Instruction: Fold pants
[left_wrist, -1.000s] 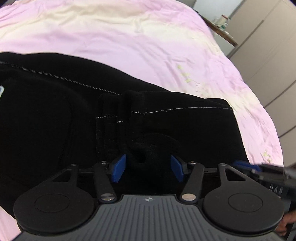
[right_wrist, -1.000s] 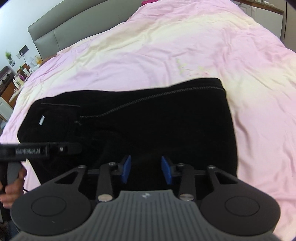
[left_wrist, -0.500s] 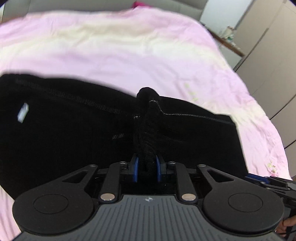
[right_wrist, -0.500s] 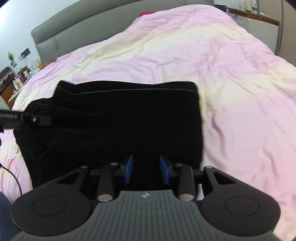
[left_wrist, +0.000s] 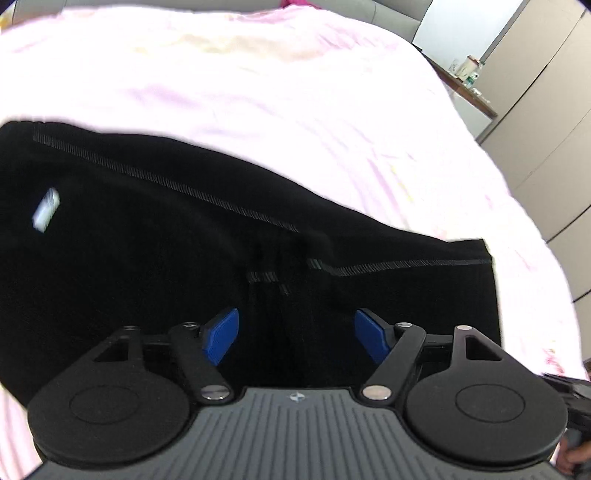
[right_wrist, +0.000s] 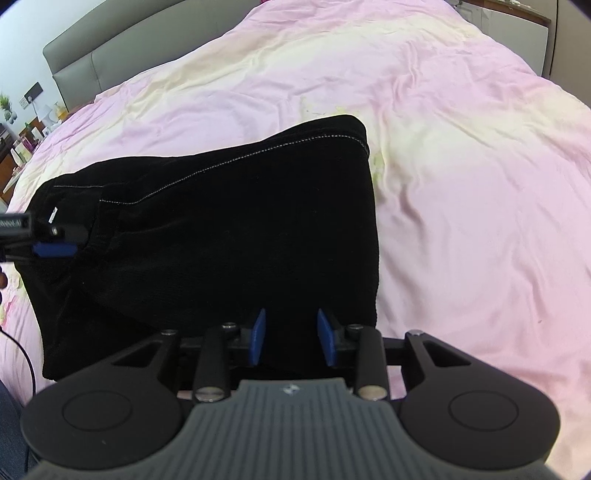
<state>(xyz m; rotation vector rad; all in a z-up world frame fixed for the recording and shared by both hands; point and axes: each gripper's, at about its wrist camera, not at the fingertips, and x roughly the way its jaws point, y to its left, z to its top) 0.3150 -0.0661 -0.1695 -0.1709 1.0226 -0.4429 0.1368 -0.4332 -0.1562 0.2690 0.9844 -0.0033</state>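
Pants (left_wrist: 155, 266): black, folded, lower centre of both views, on pink bedspread (right_wrist: 461, 184).
Left gripper (left_wrist: 295, 338): pinched fabric half a second ago; now wide, empty.
Right gripper (right_wrist: 290, 338): part-open, holding nothing.
Meaning: fold likely laid.

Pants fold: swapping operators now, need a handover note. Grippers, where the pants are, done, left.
Left gripper: open, holding nothing, over the near edge of the pants.
Right gripper: open, nothing between its fingers, at the near edge on the other side.
Pants: black, lying in a compact folded block on the pink bedsheet, white label showing.
Done: at least one fold appears in.
Left: probably one more fold or smoothing; judge once you see the whole stack.
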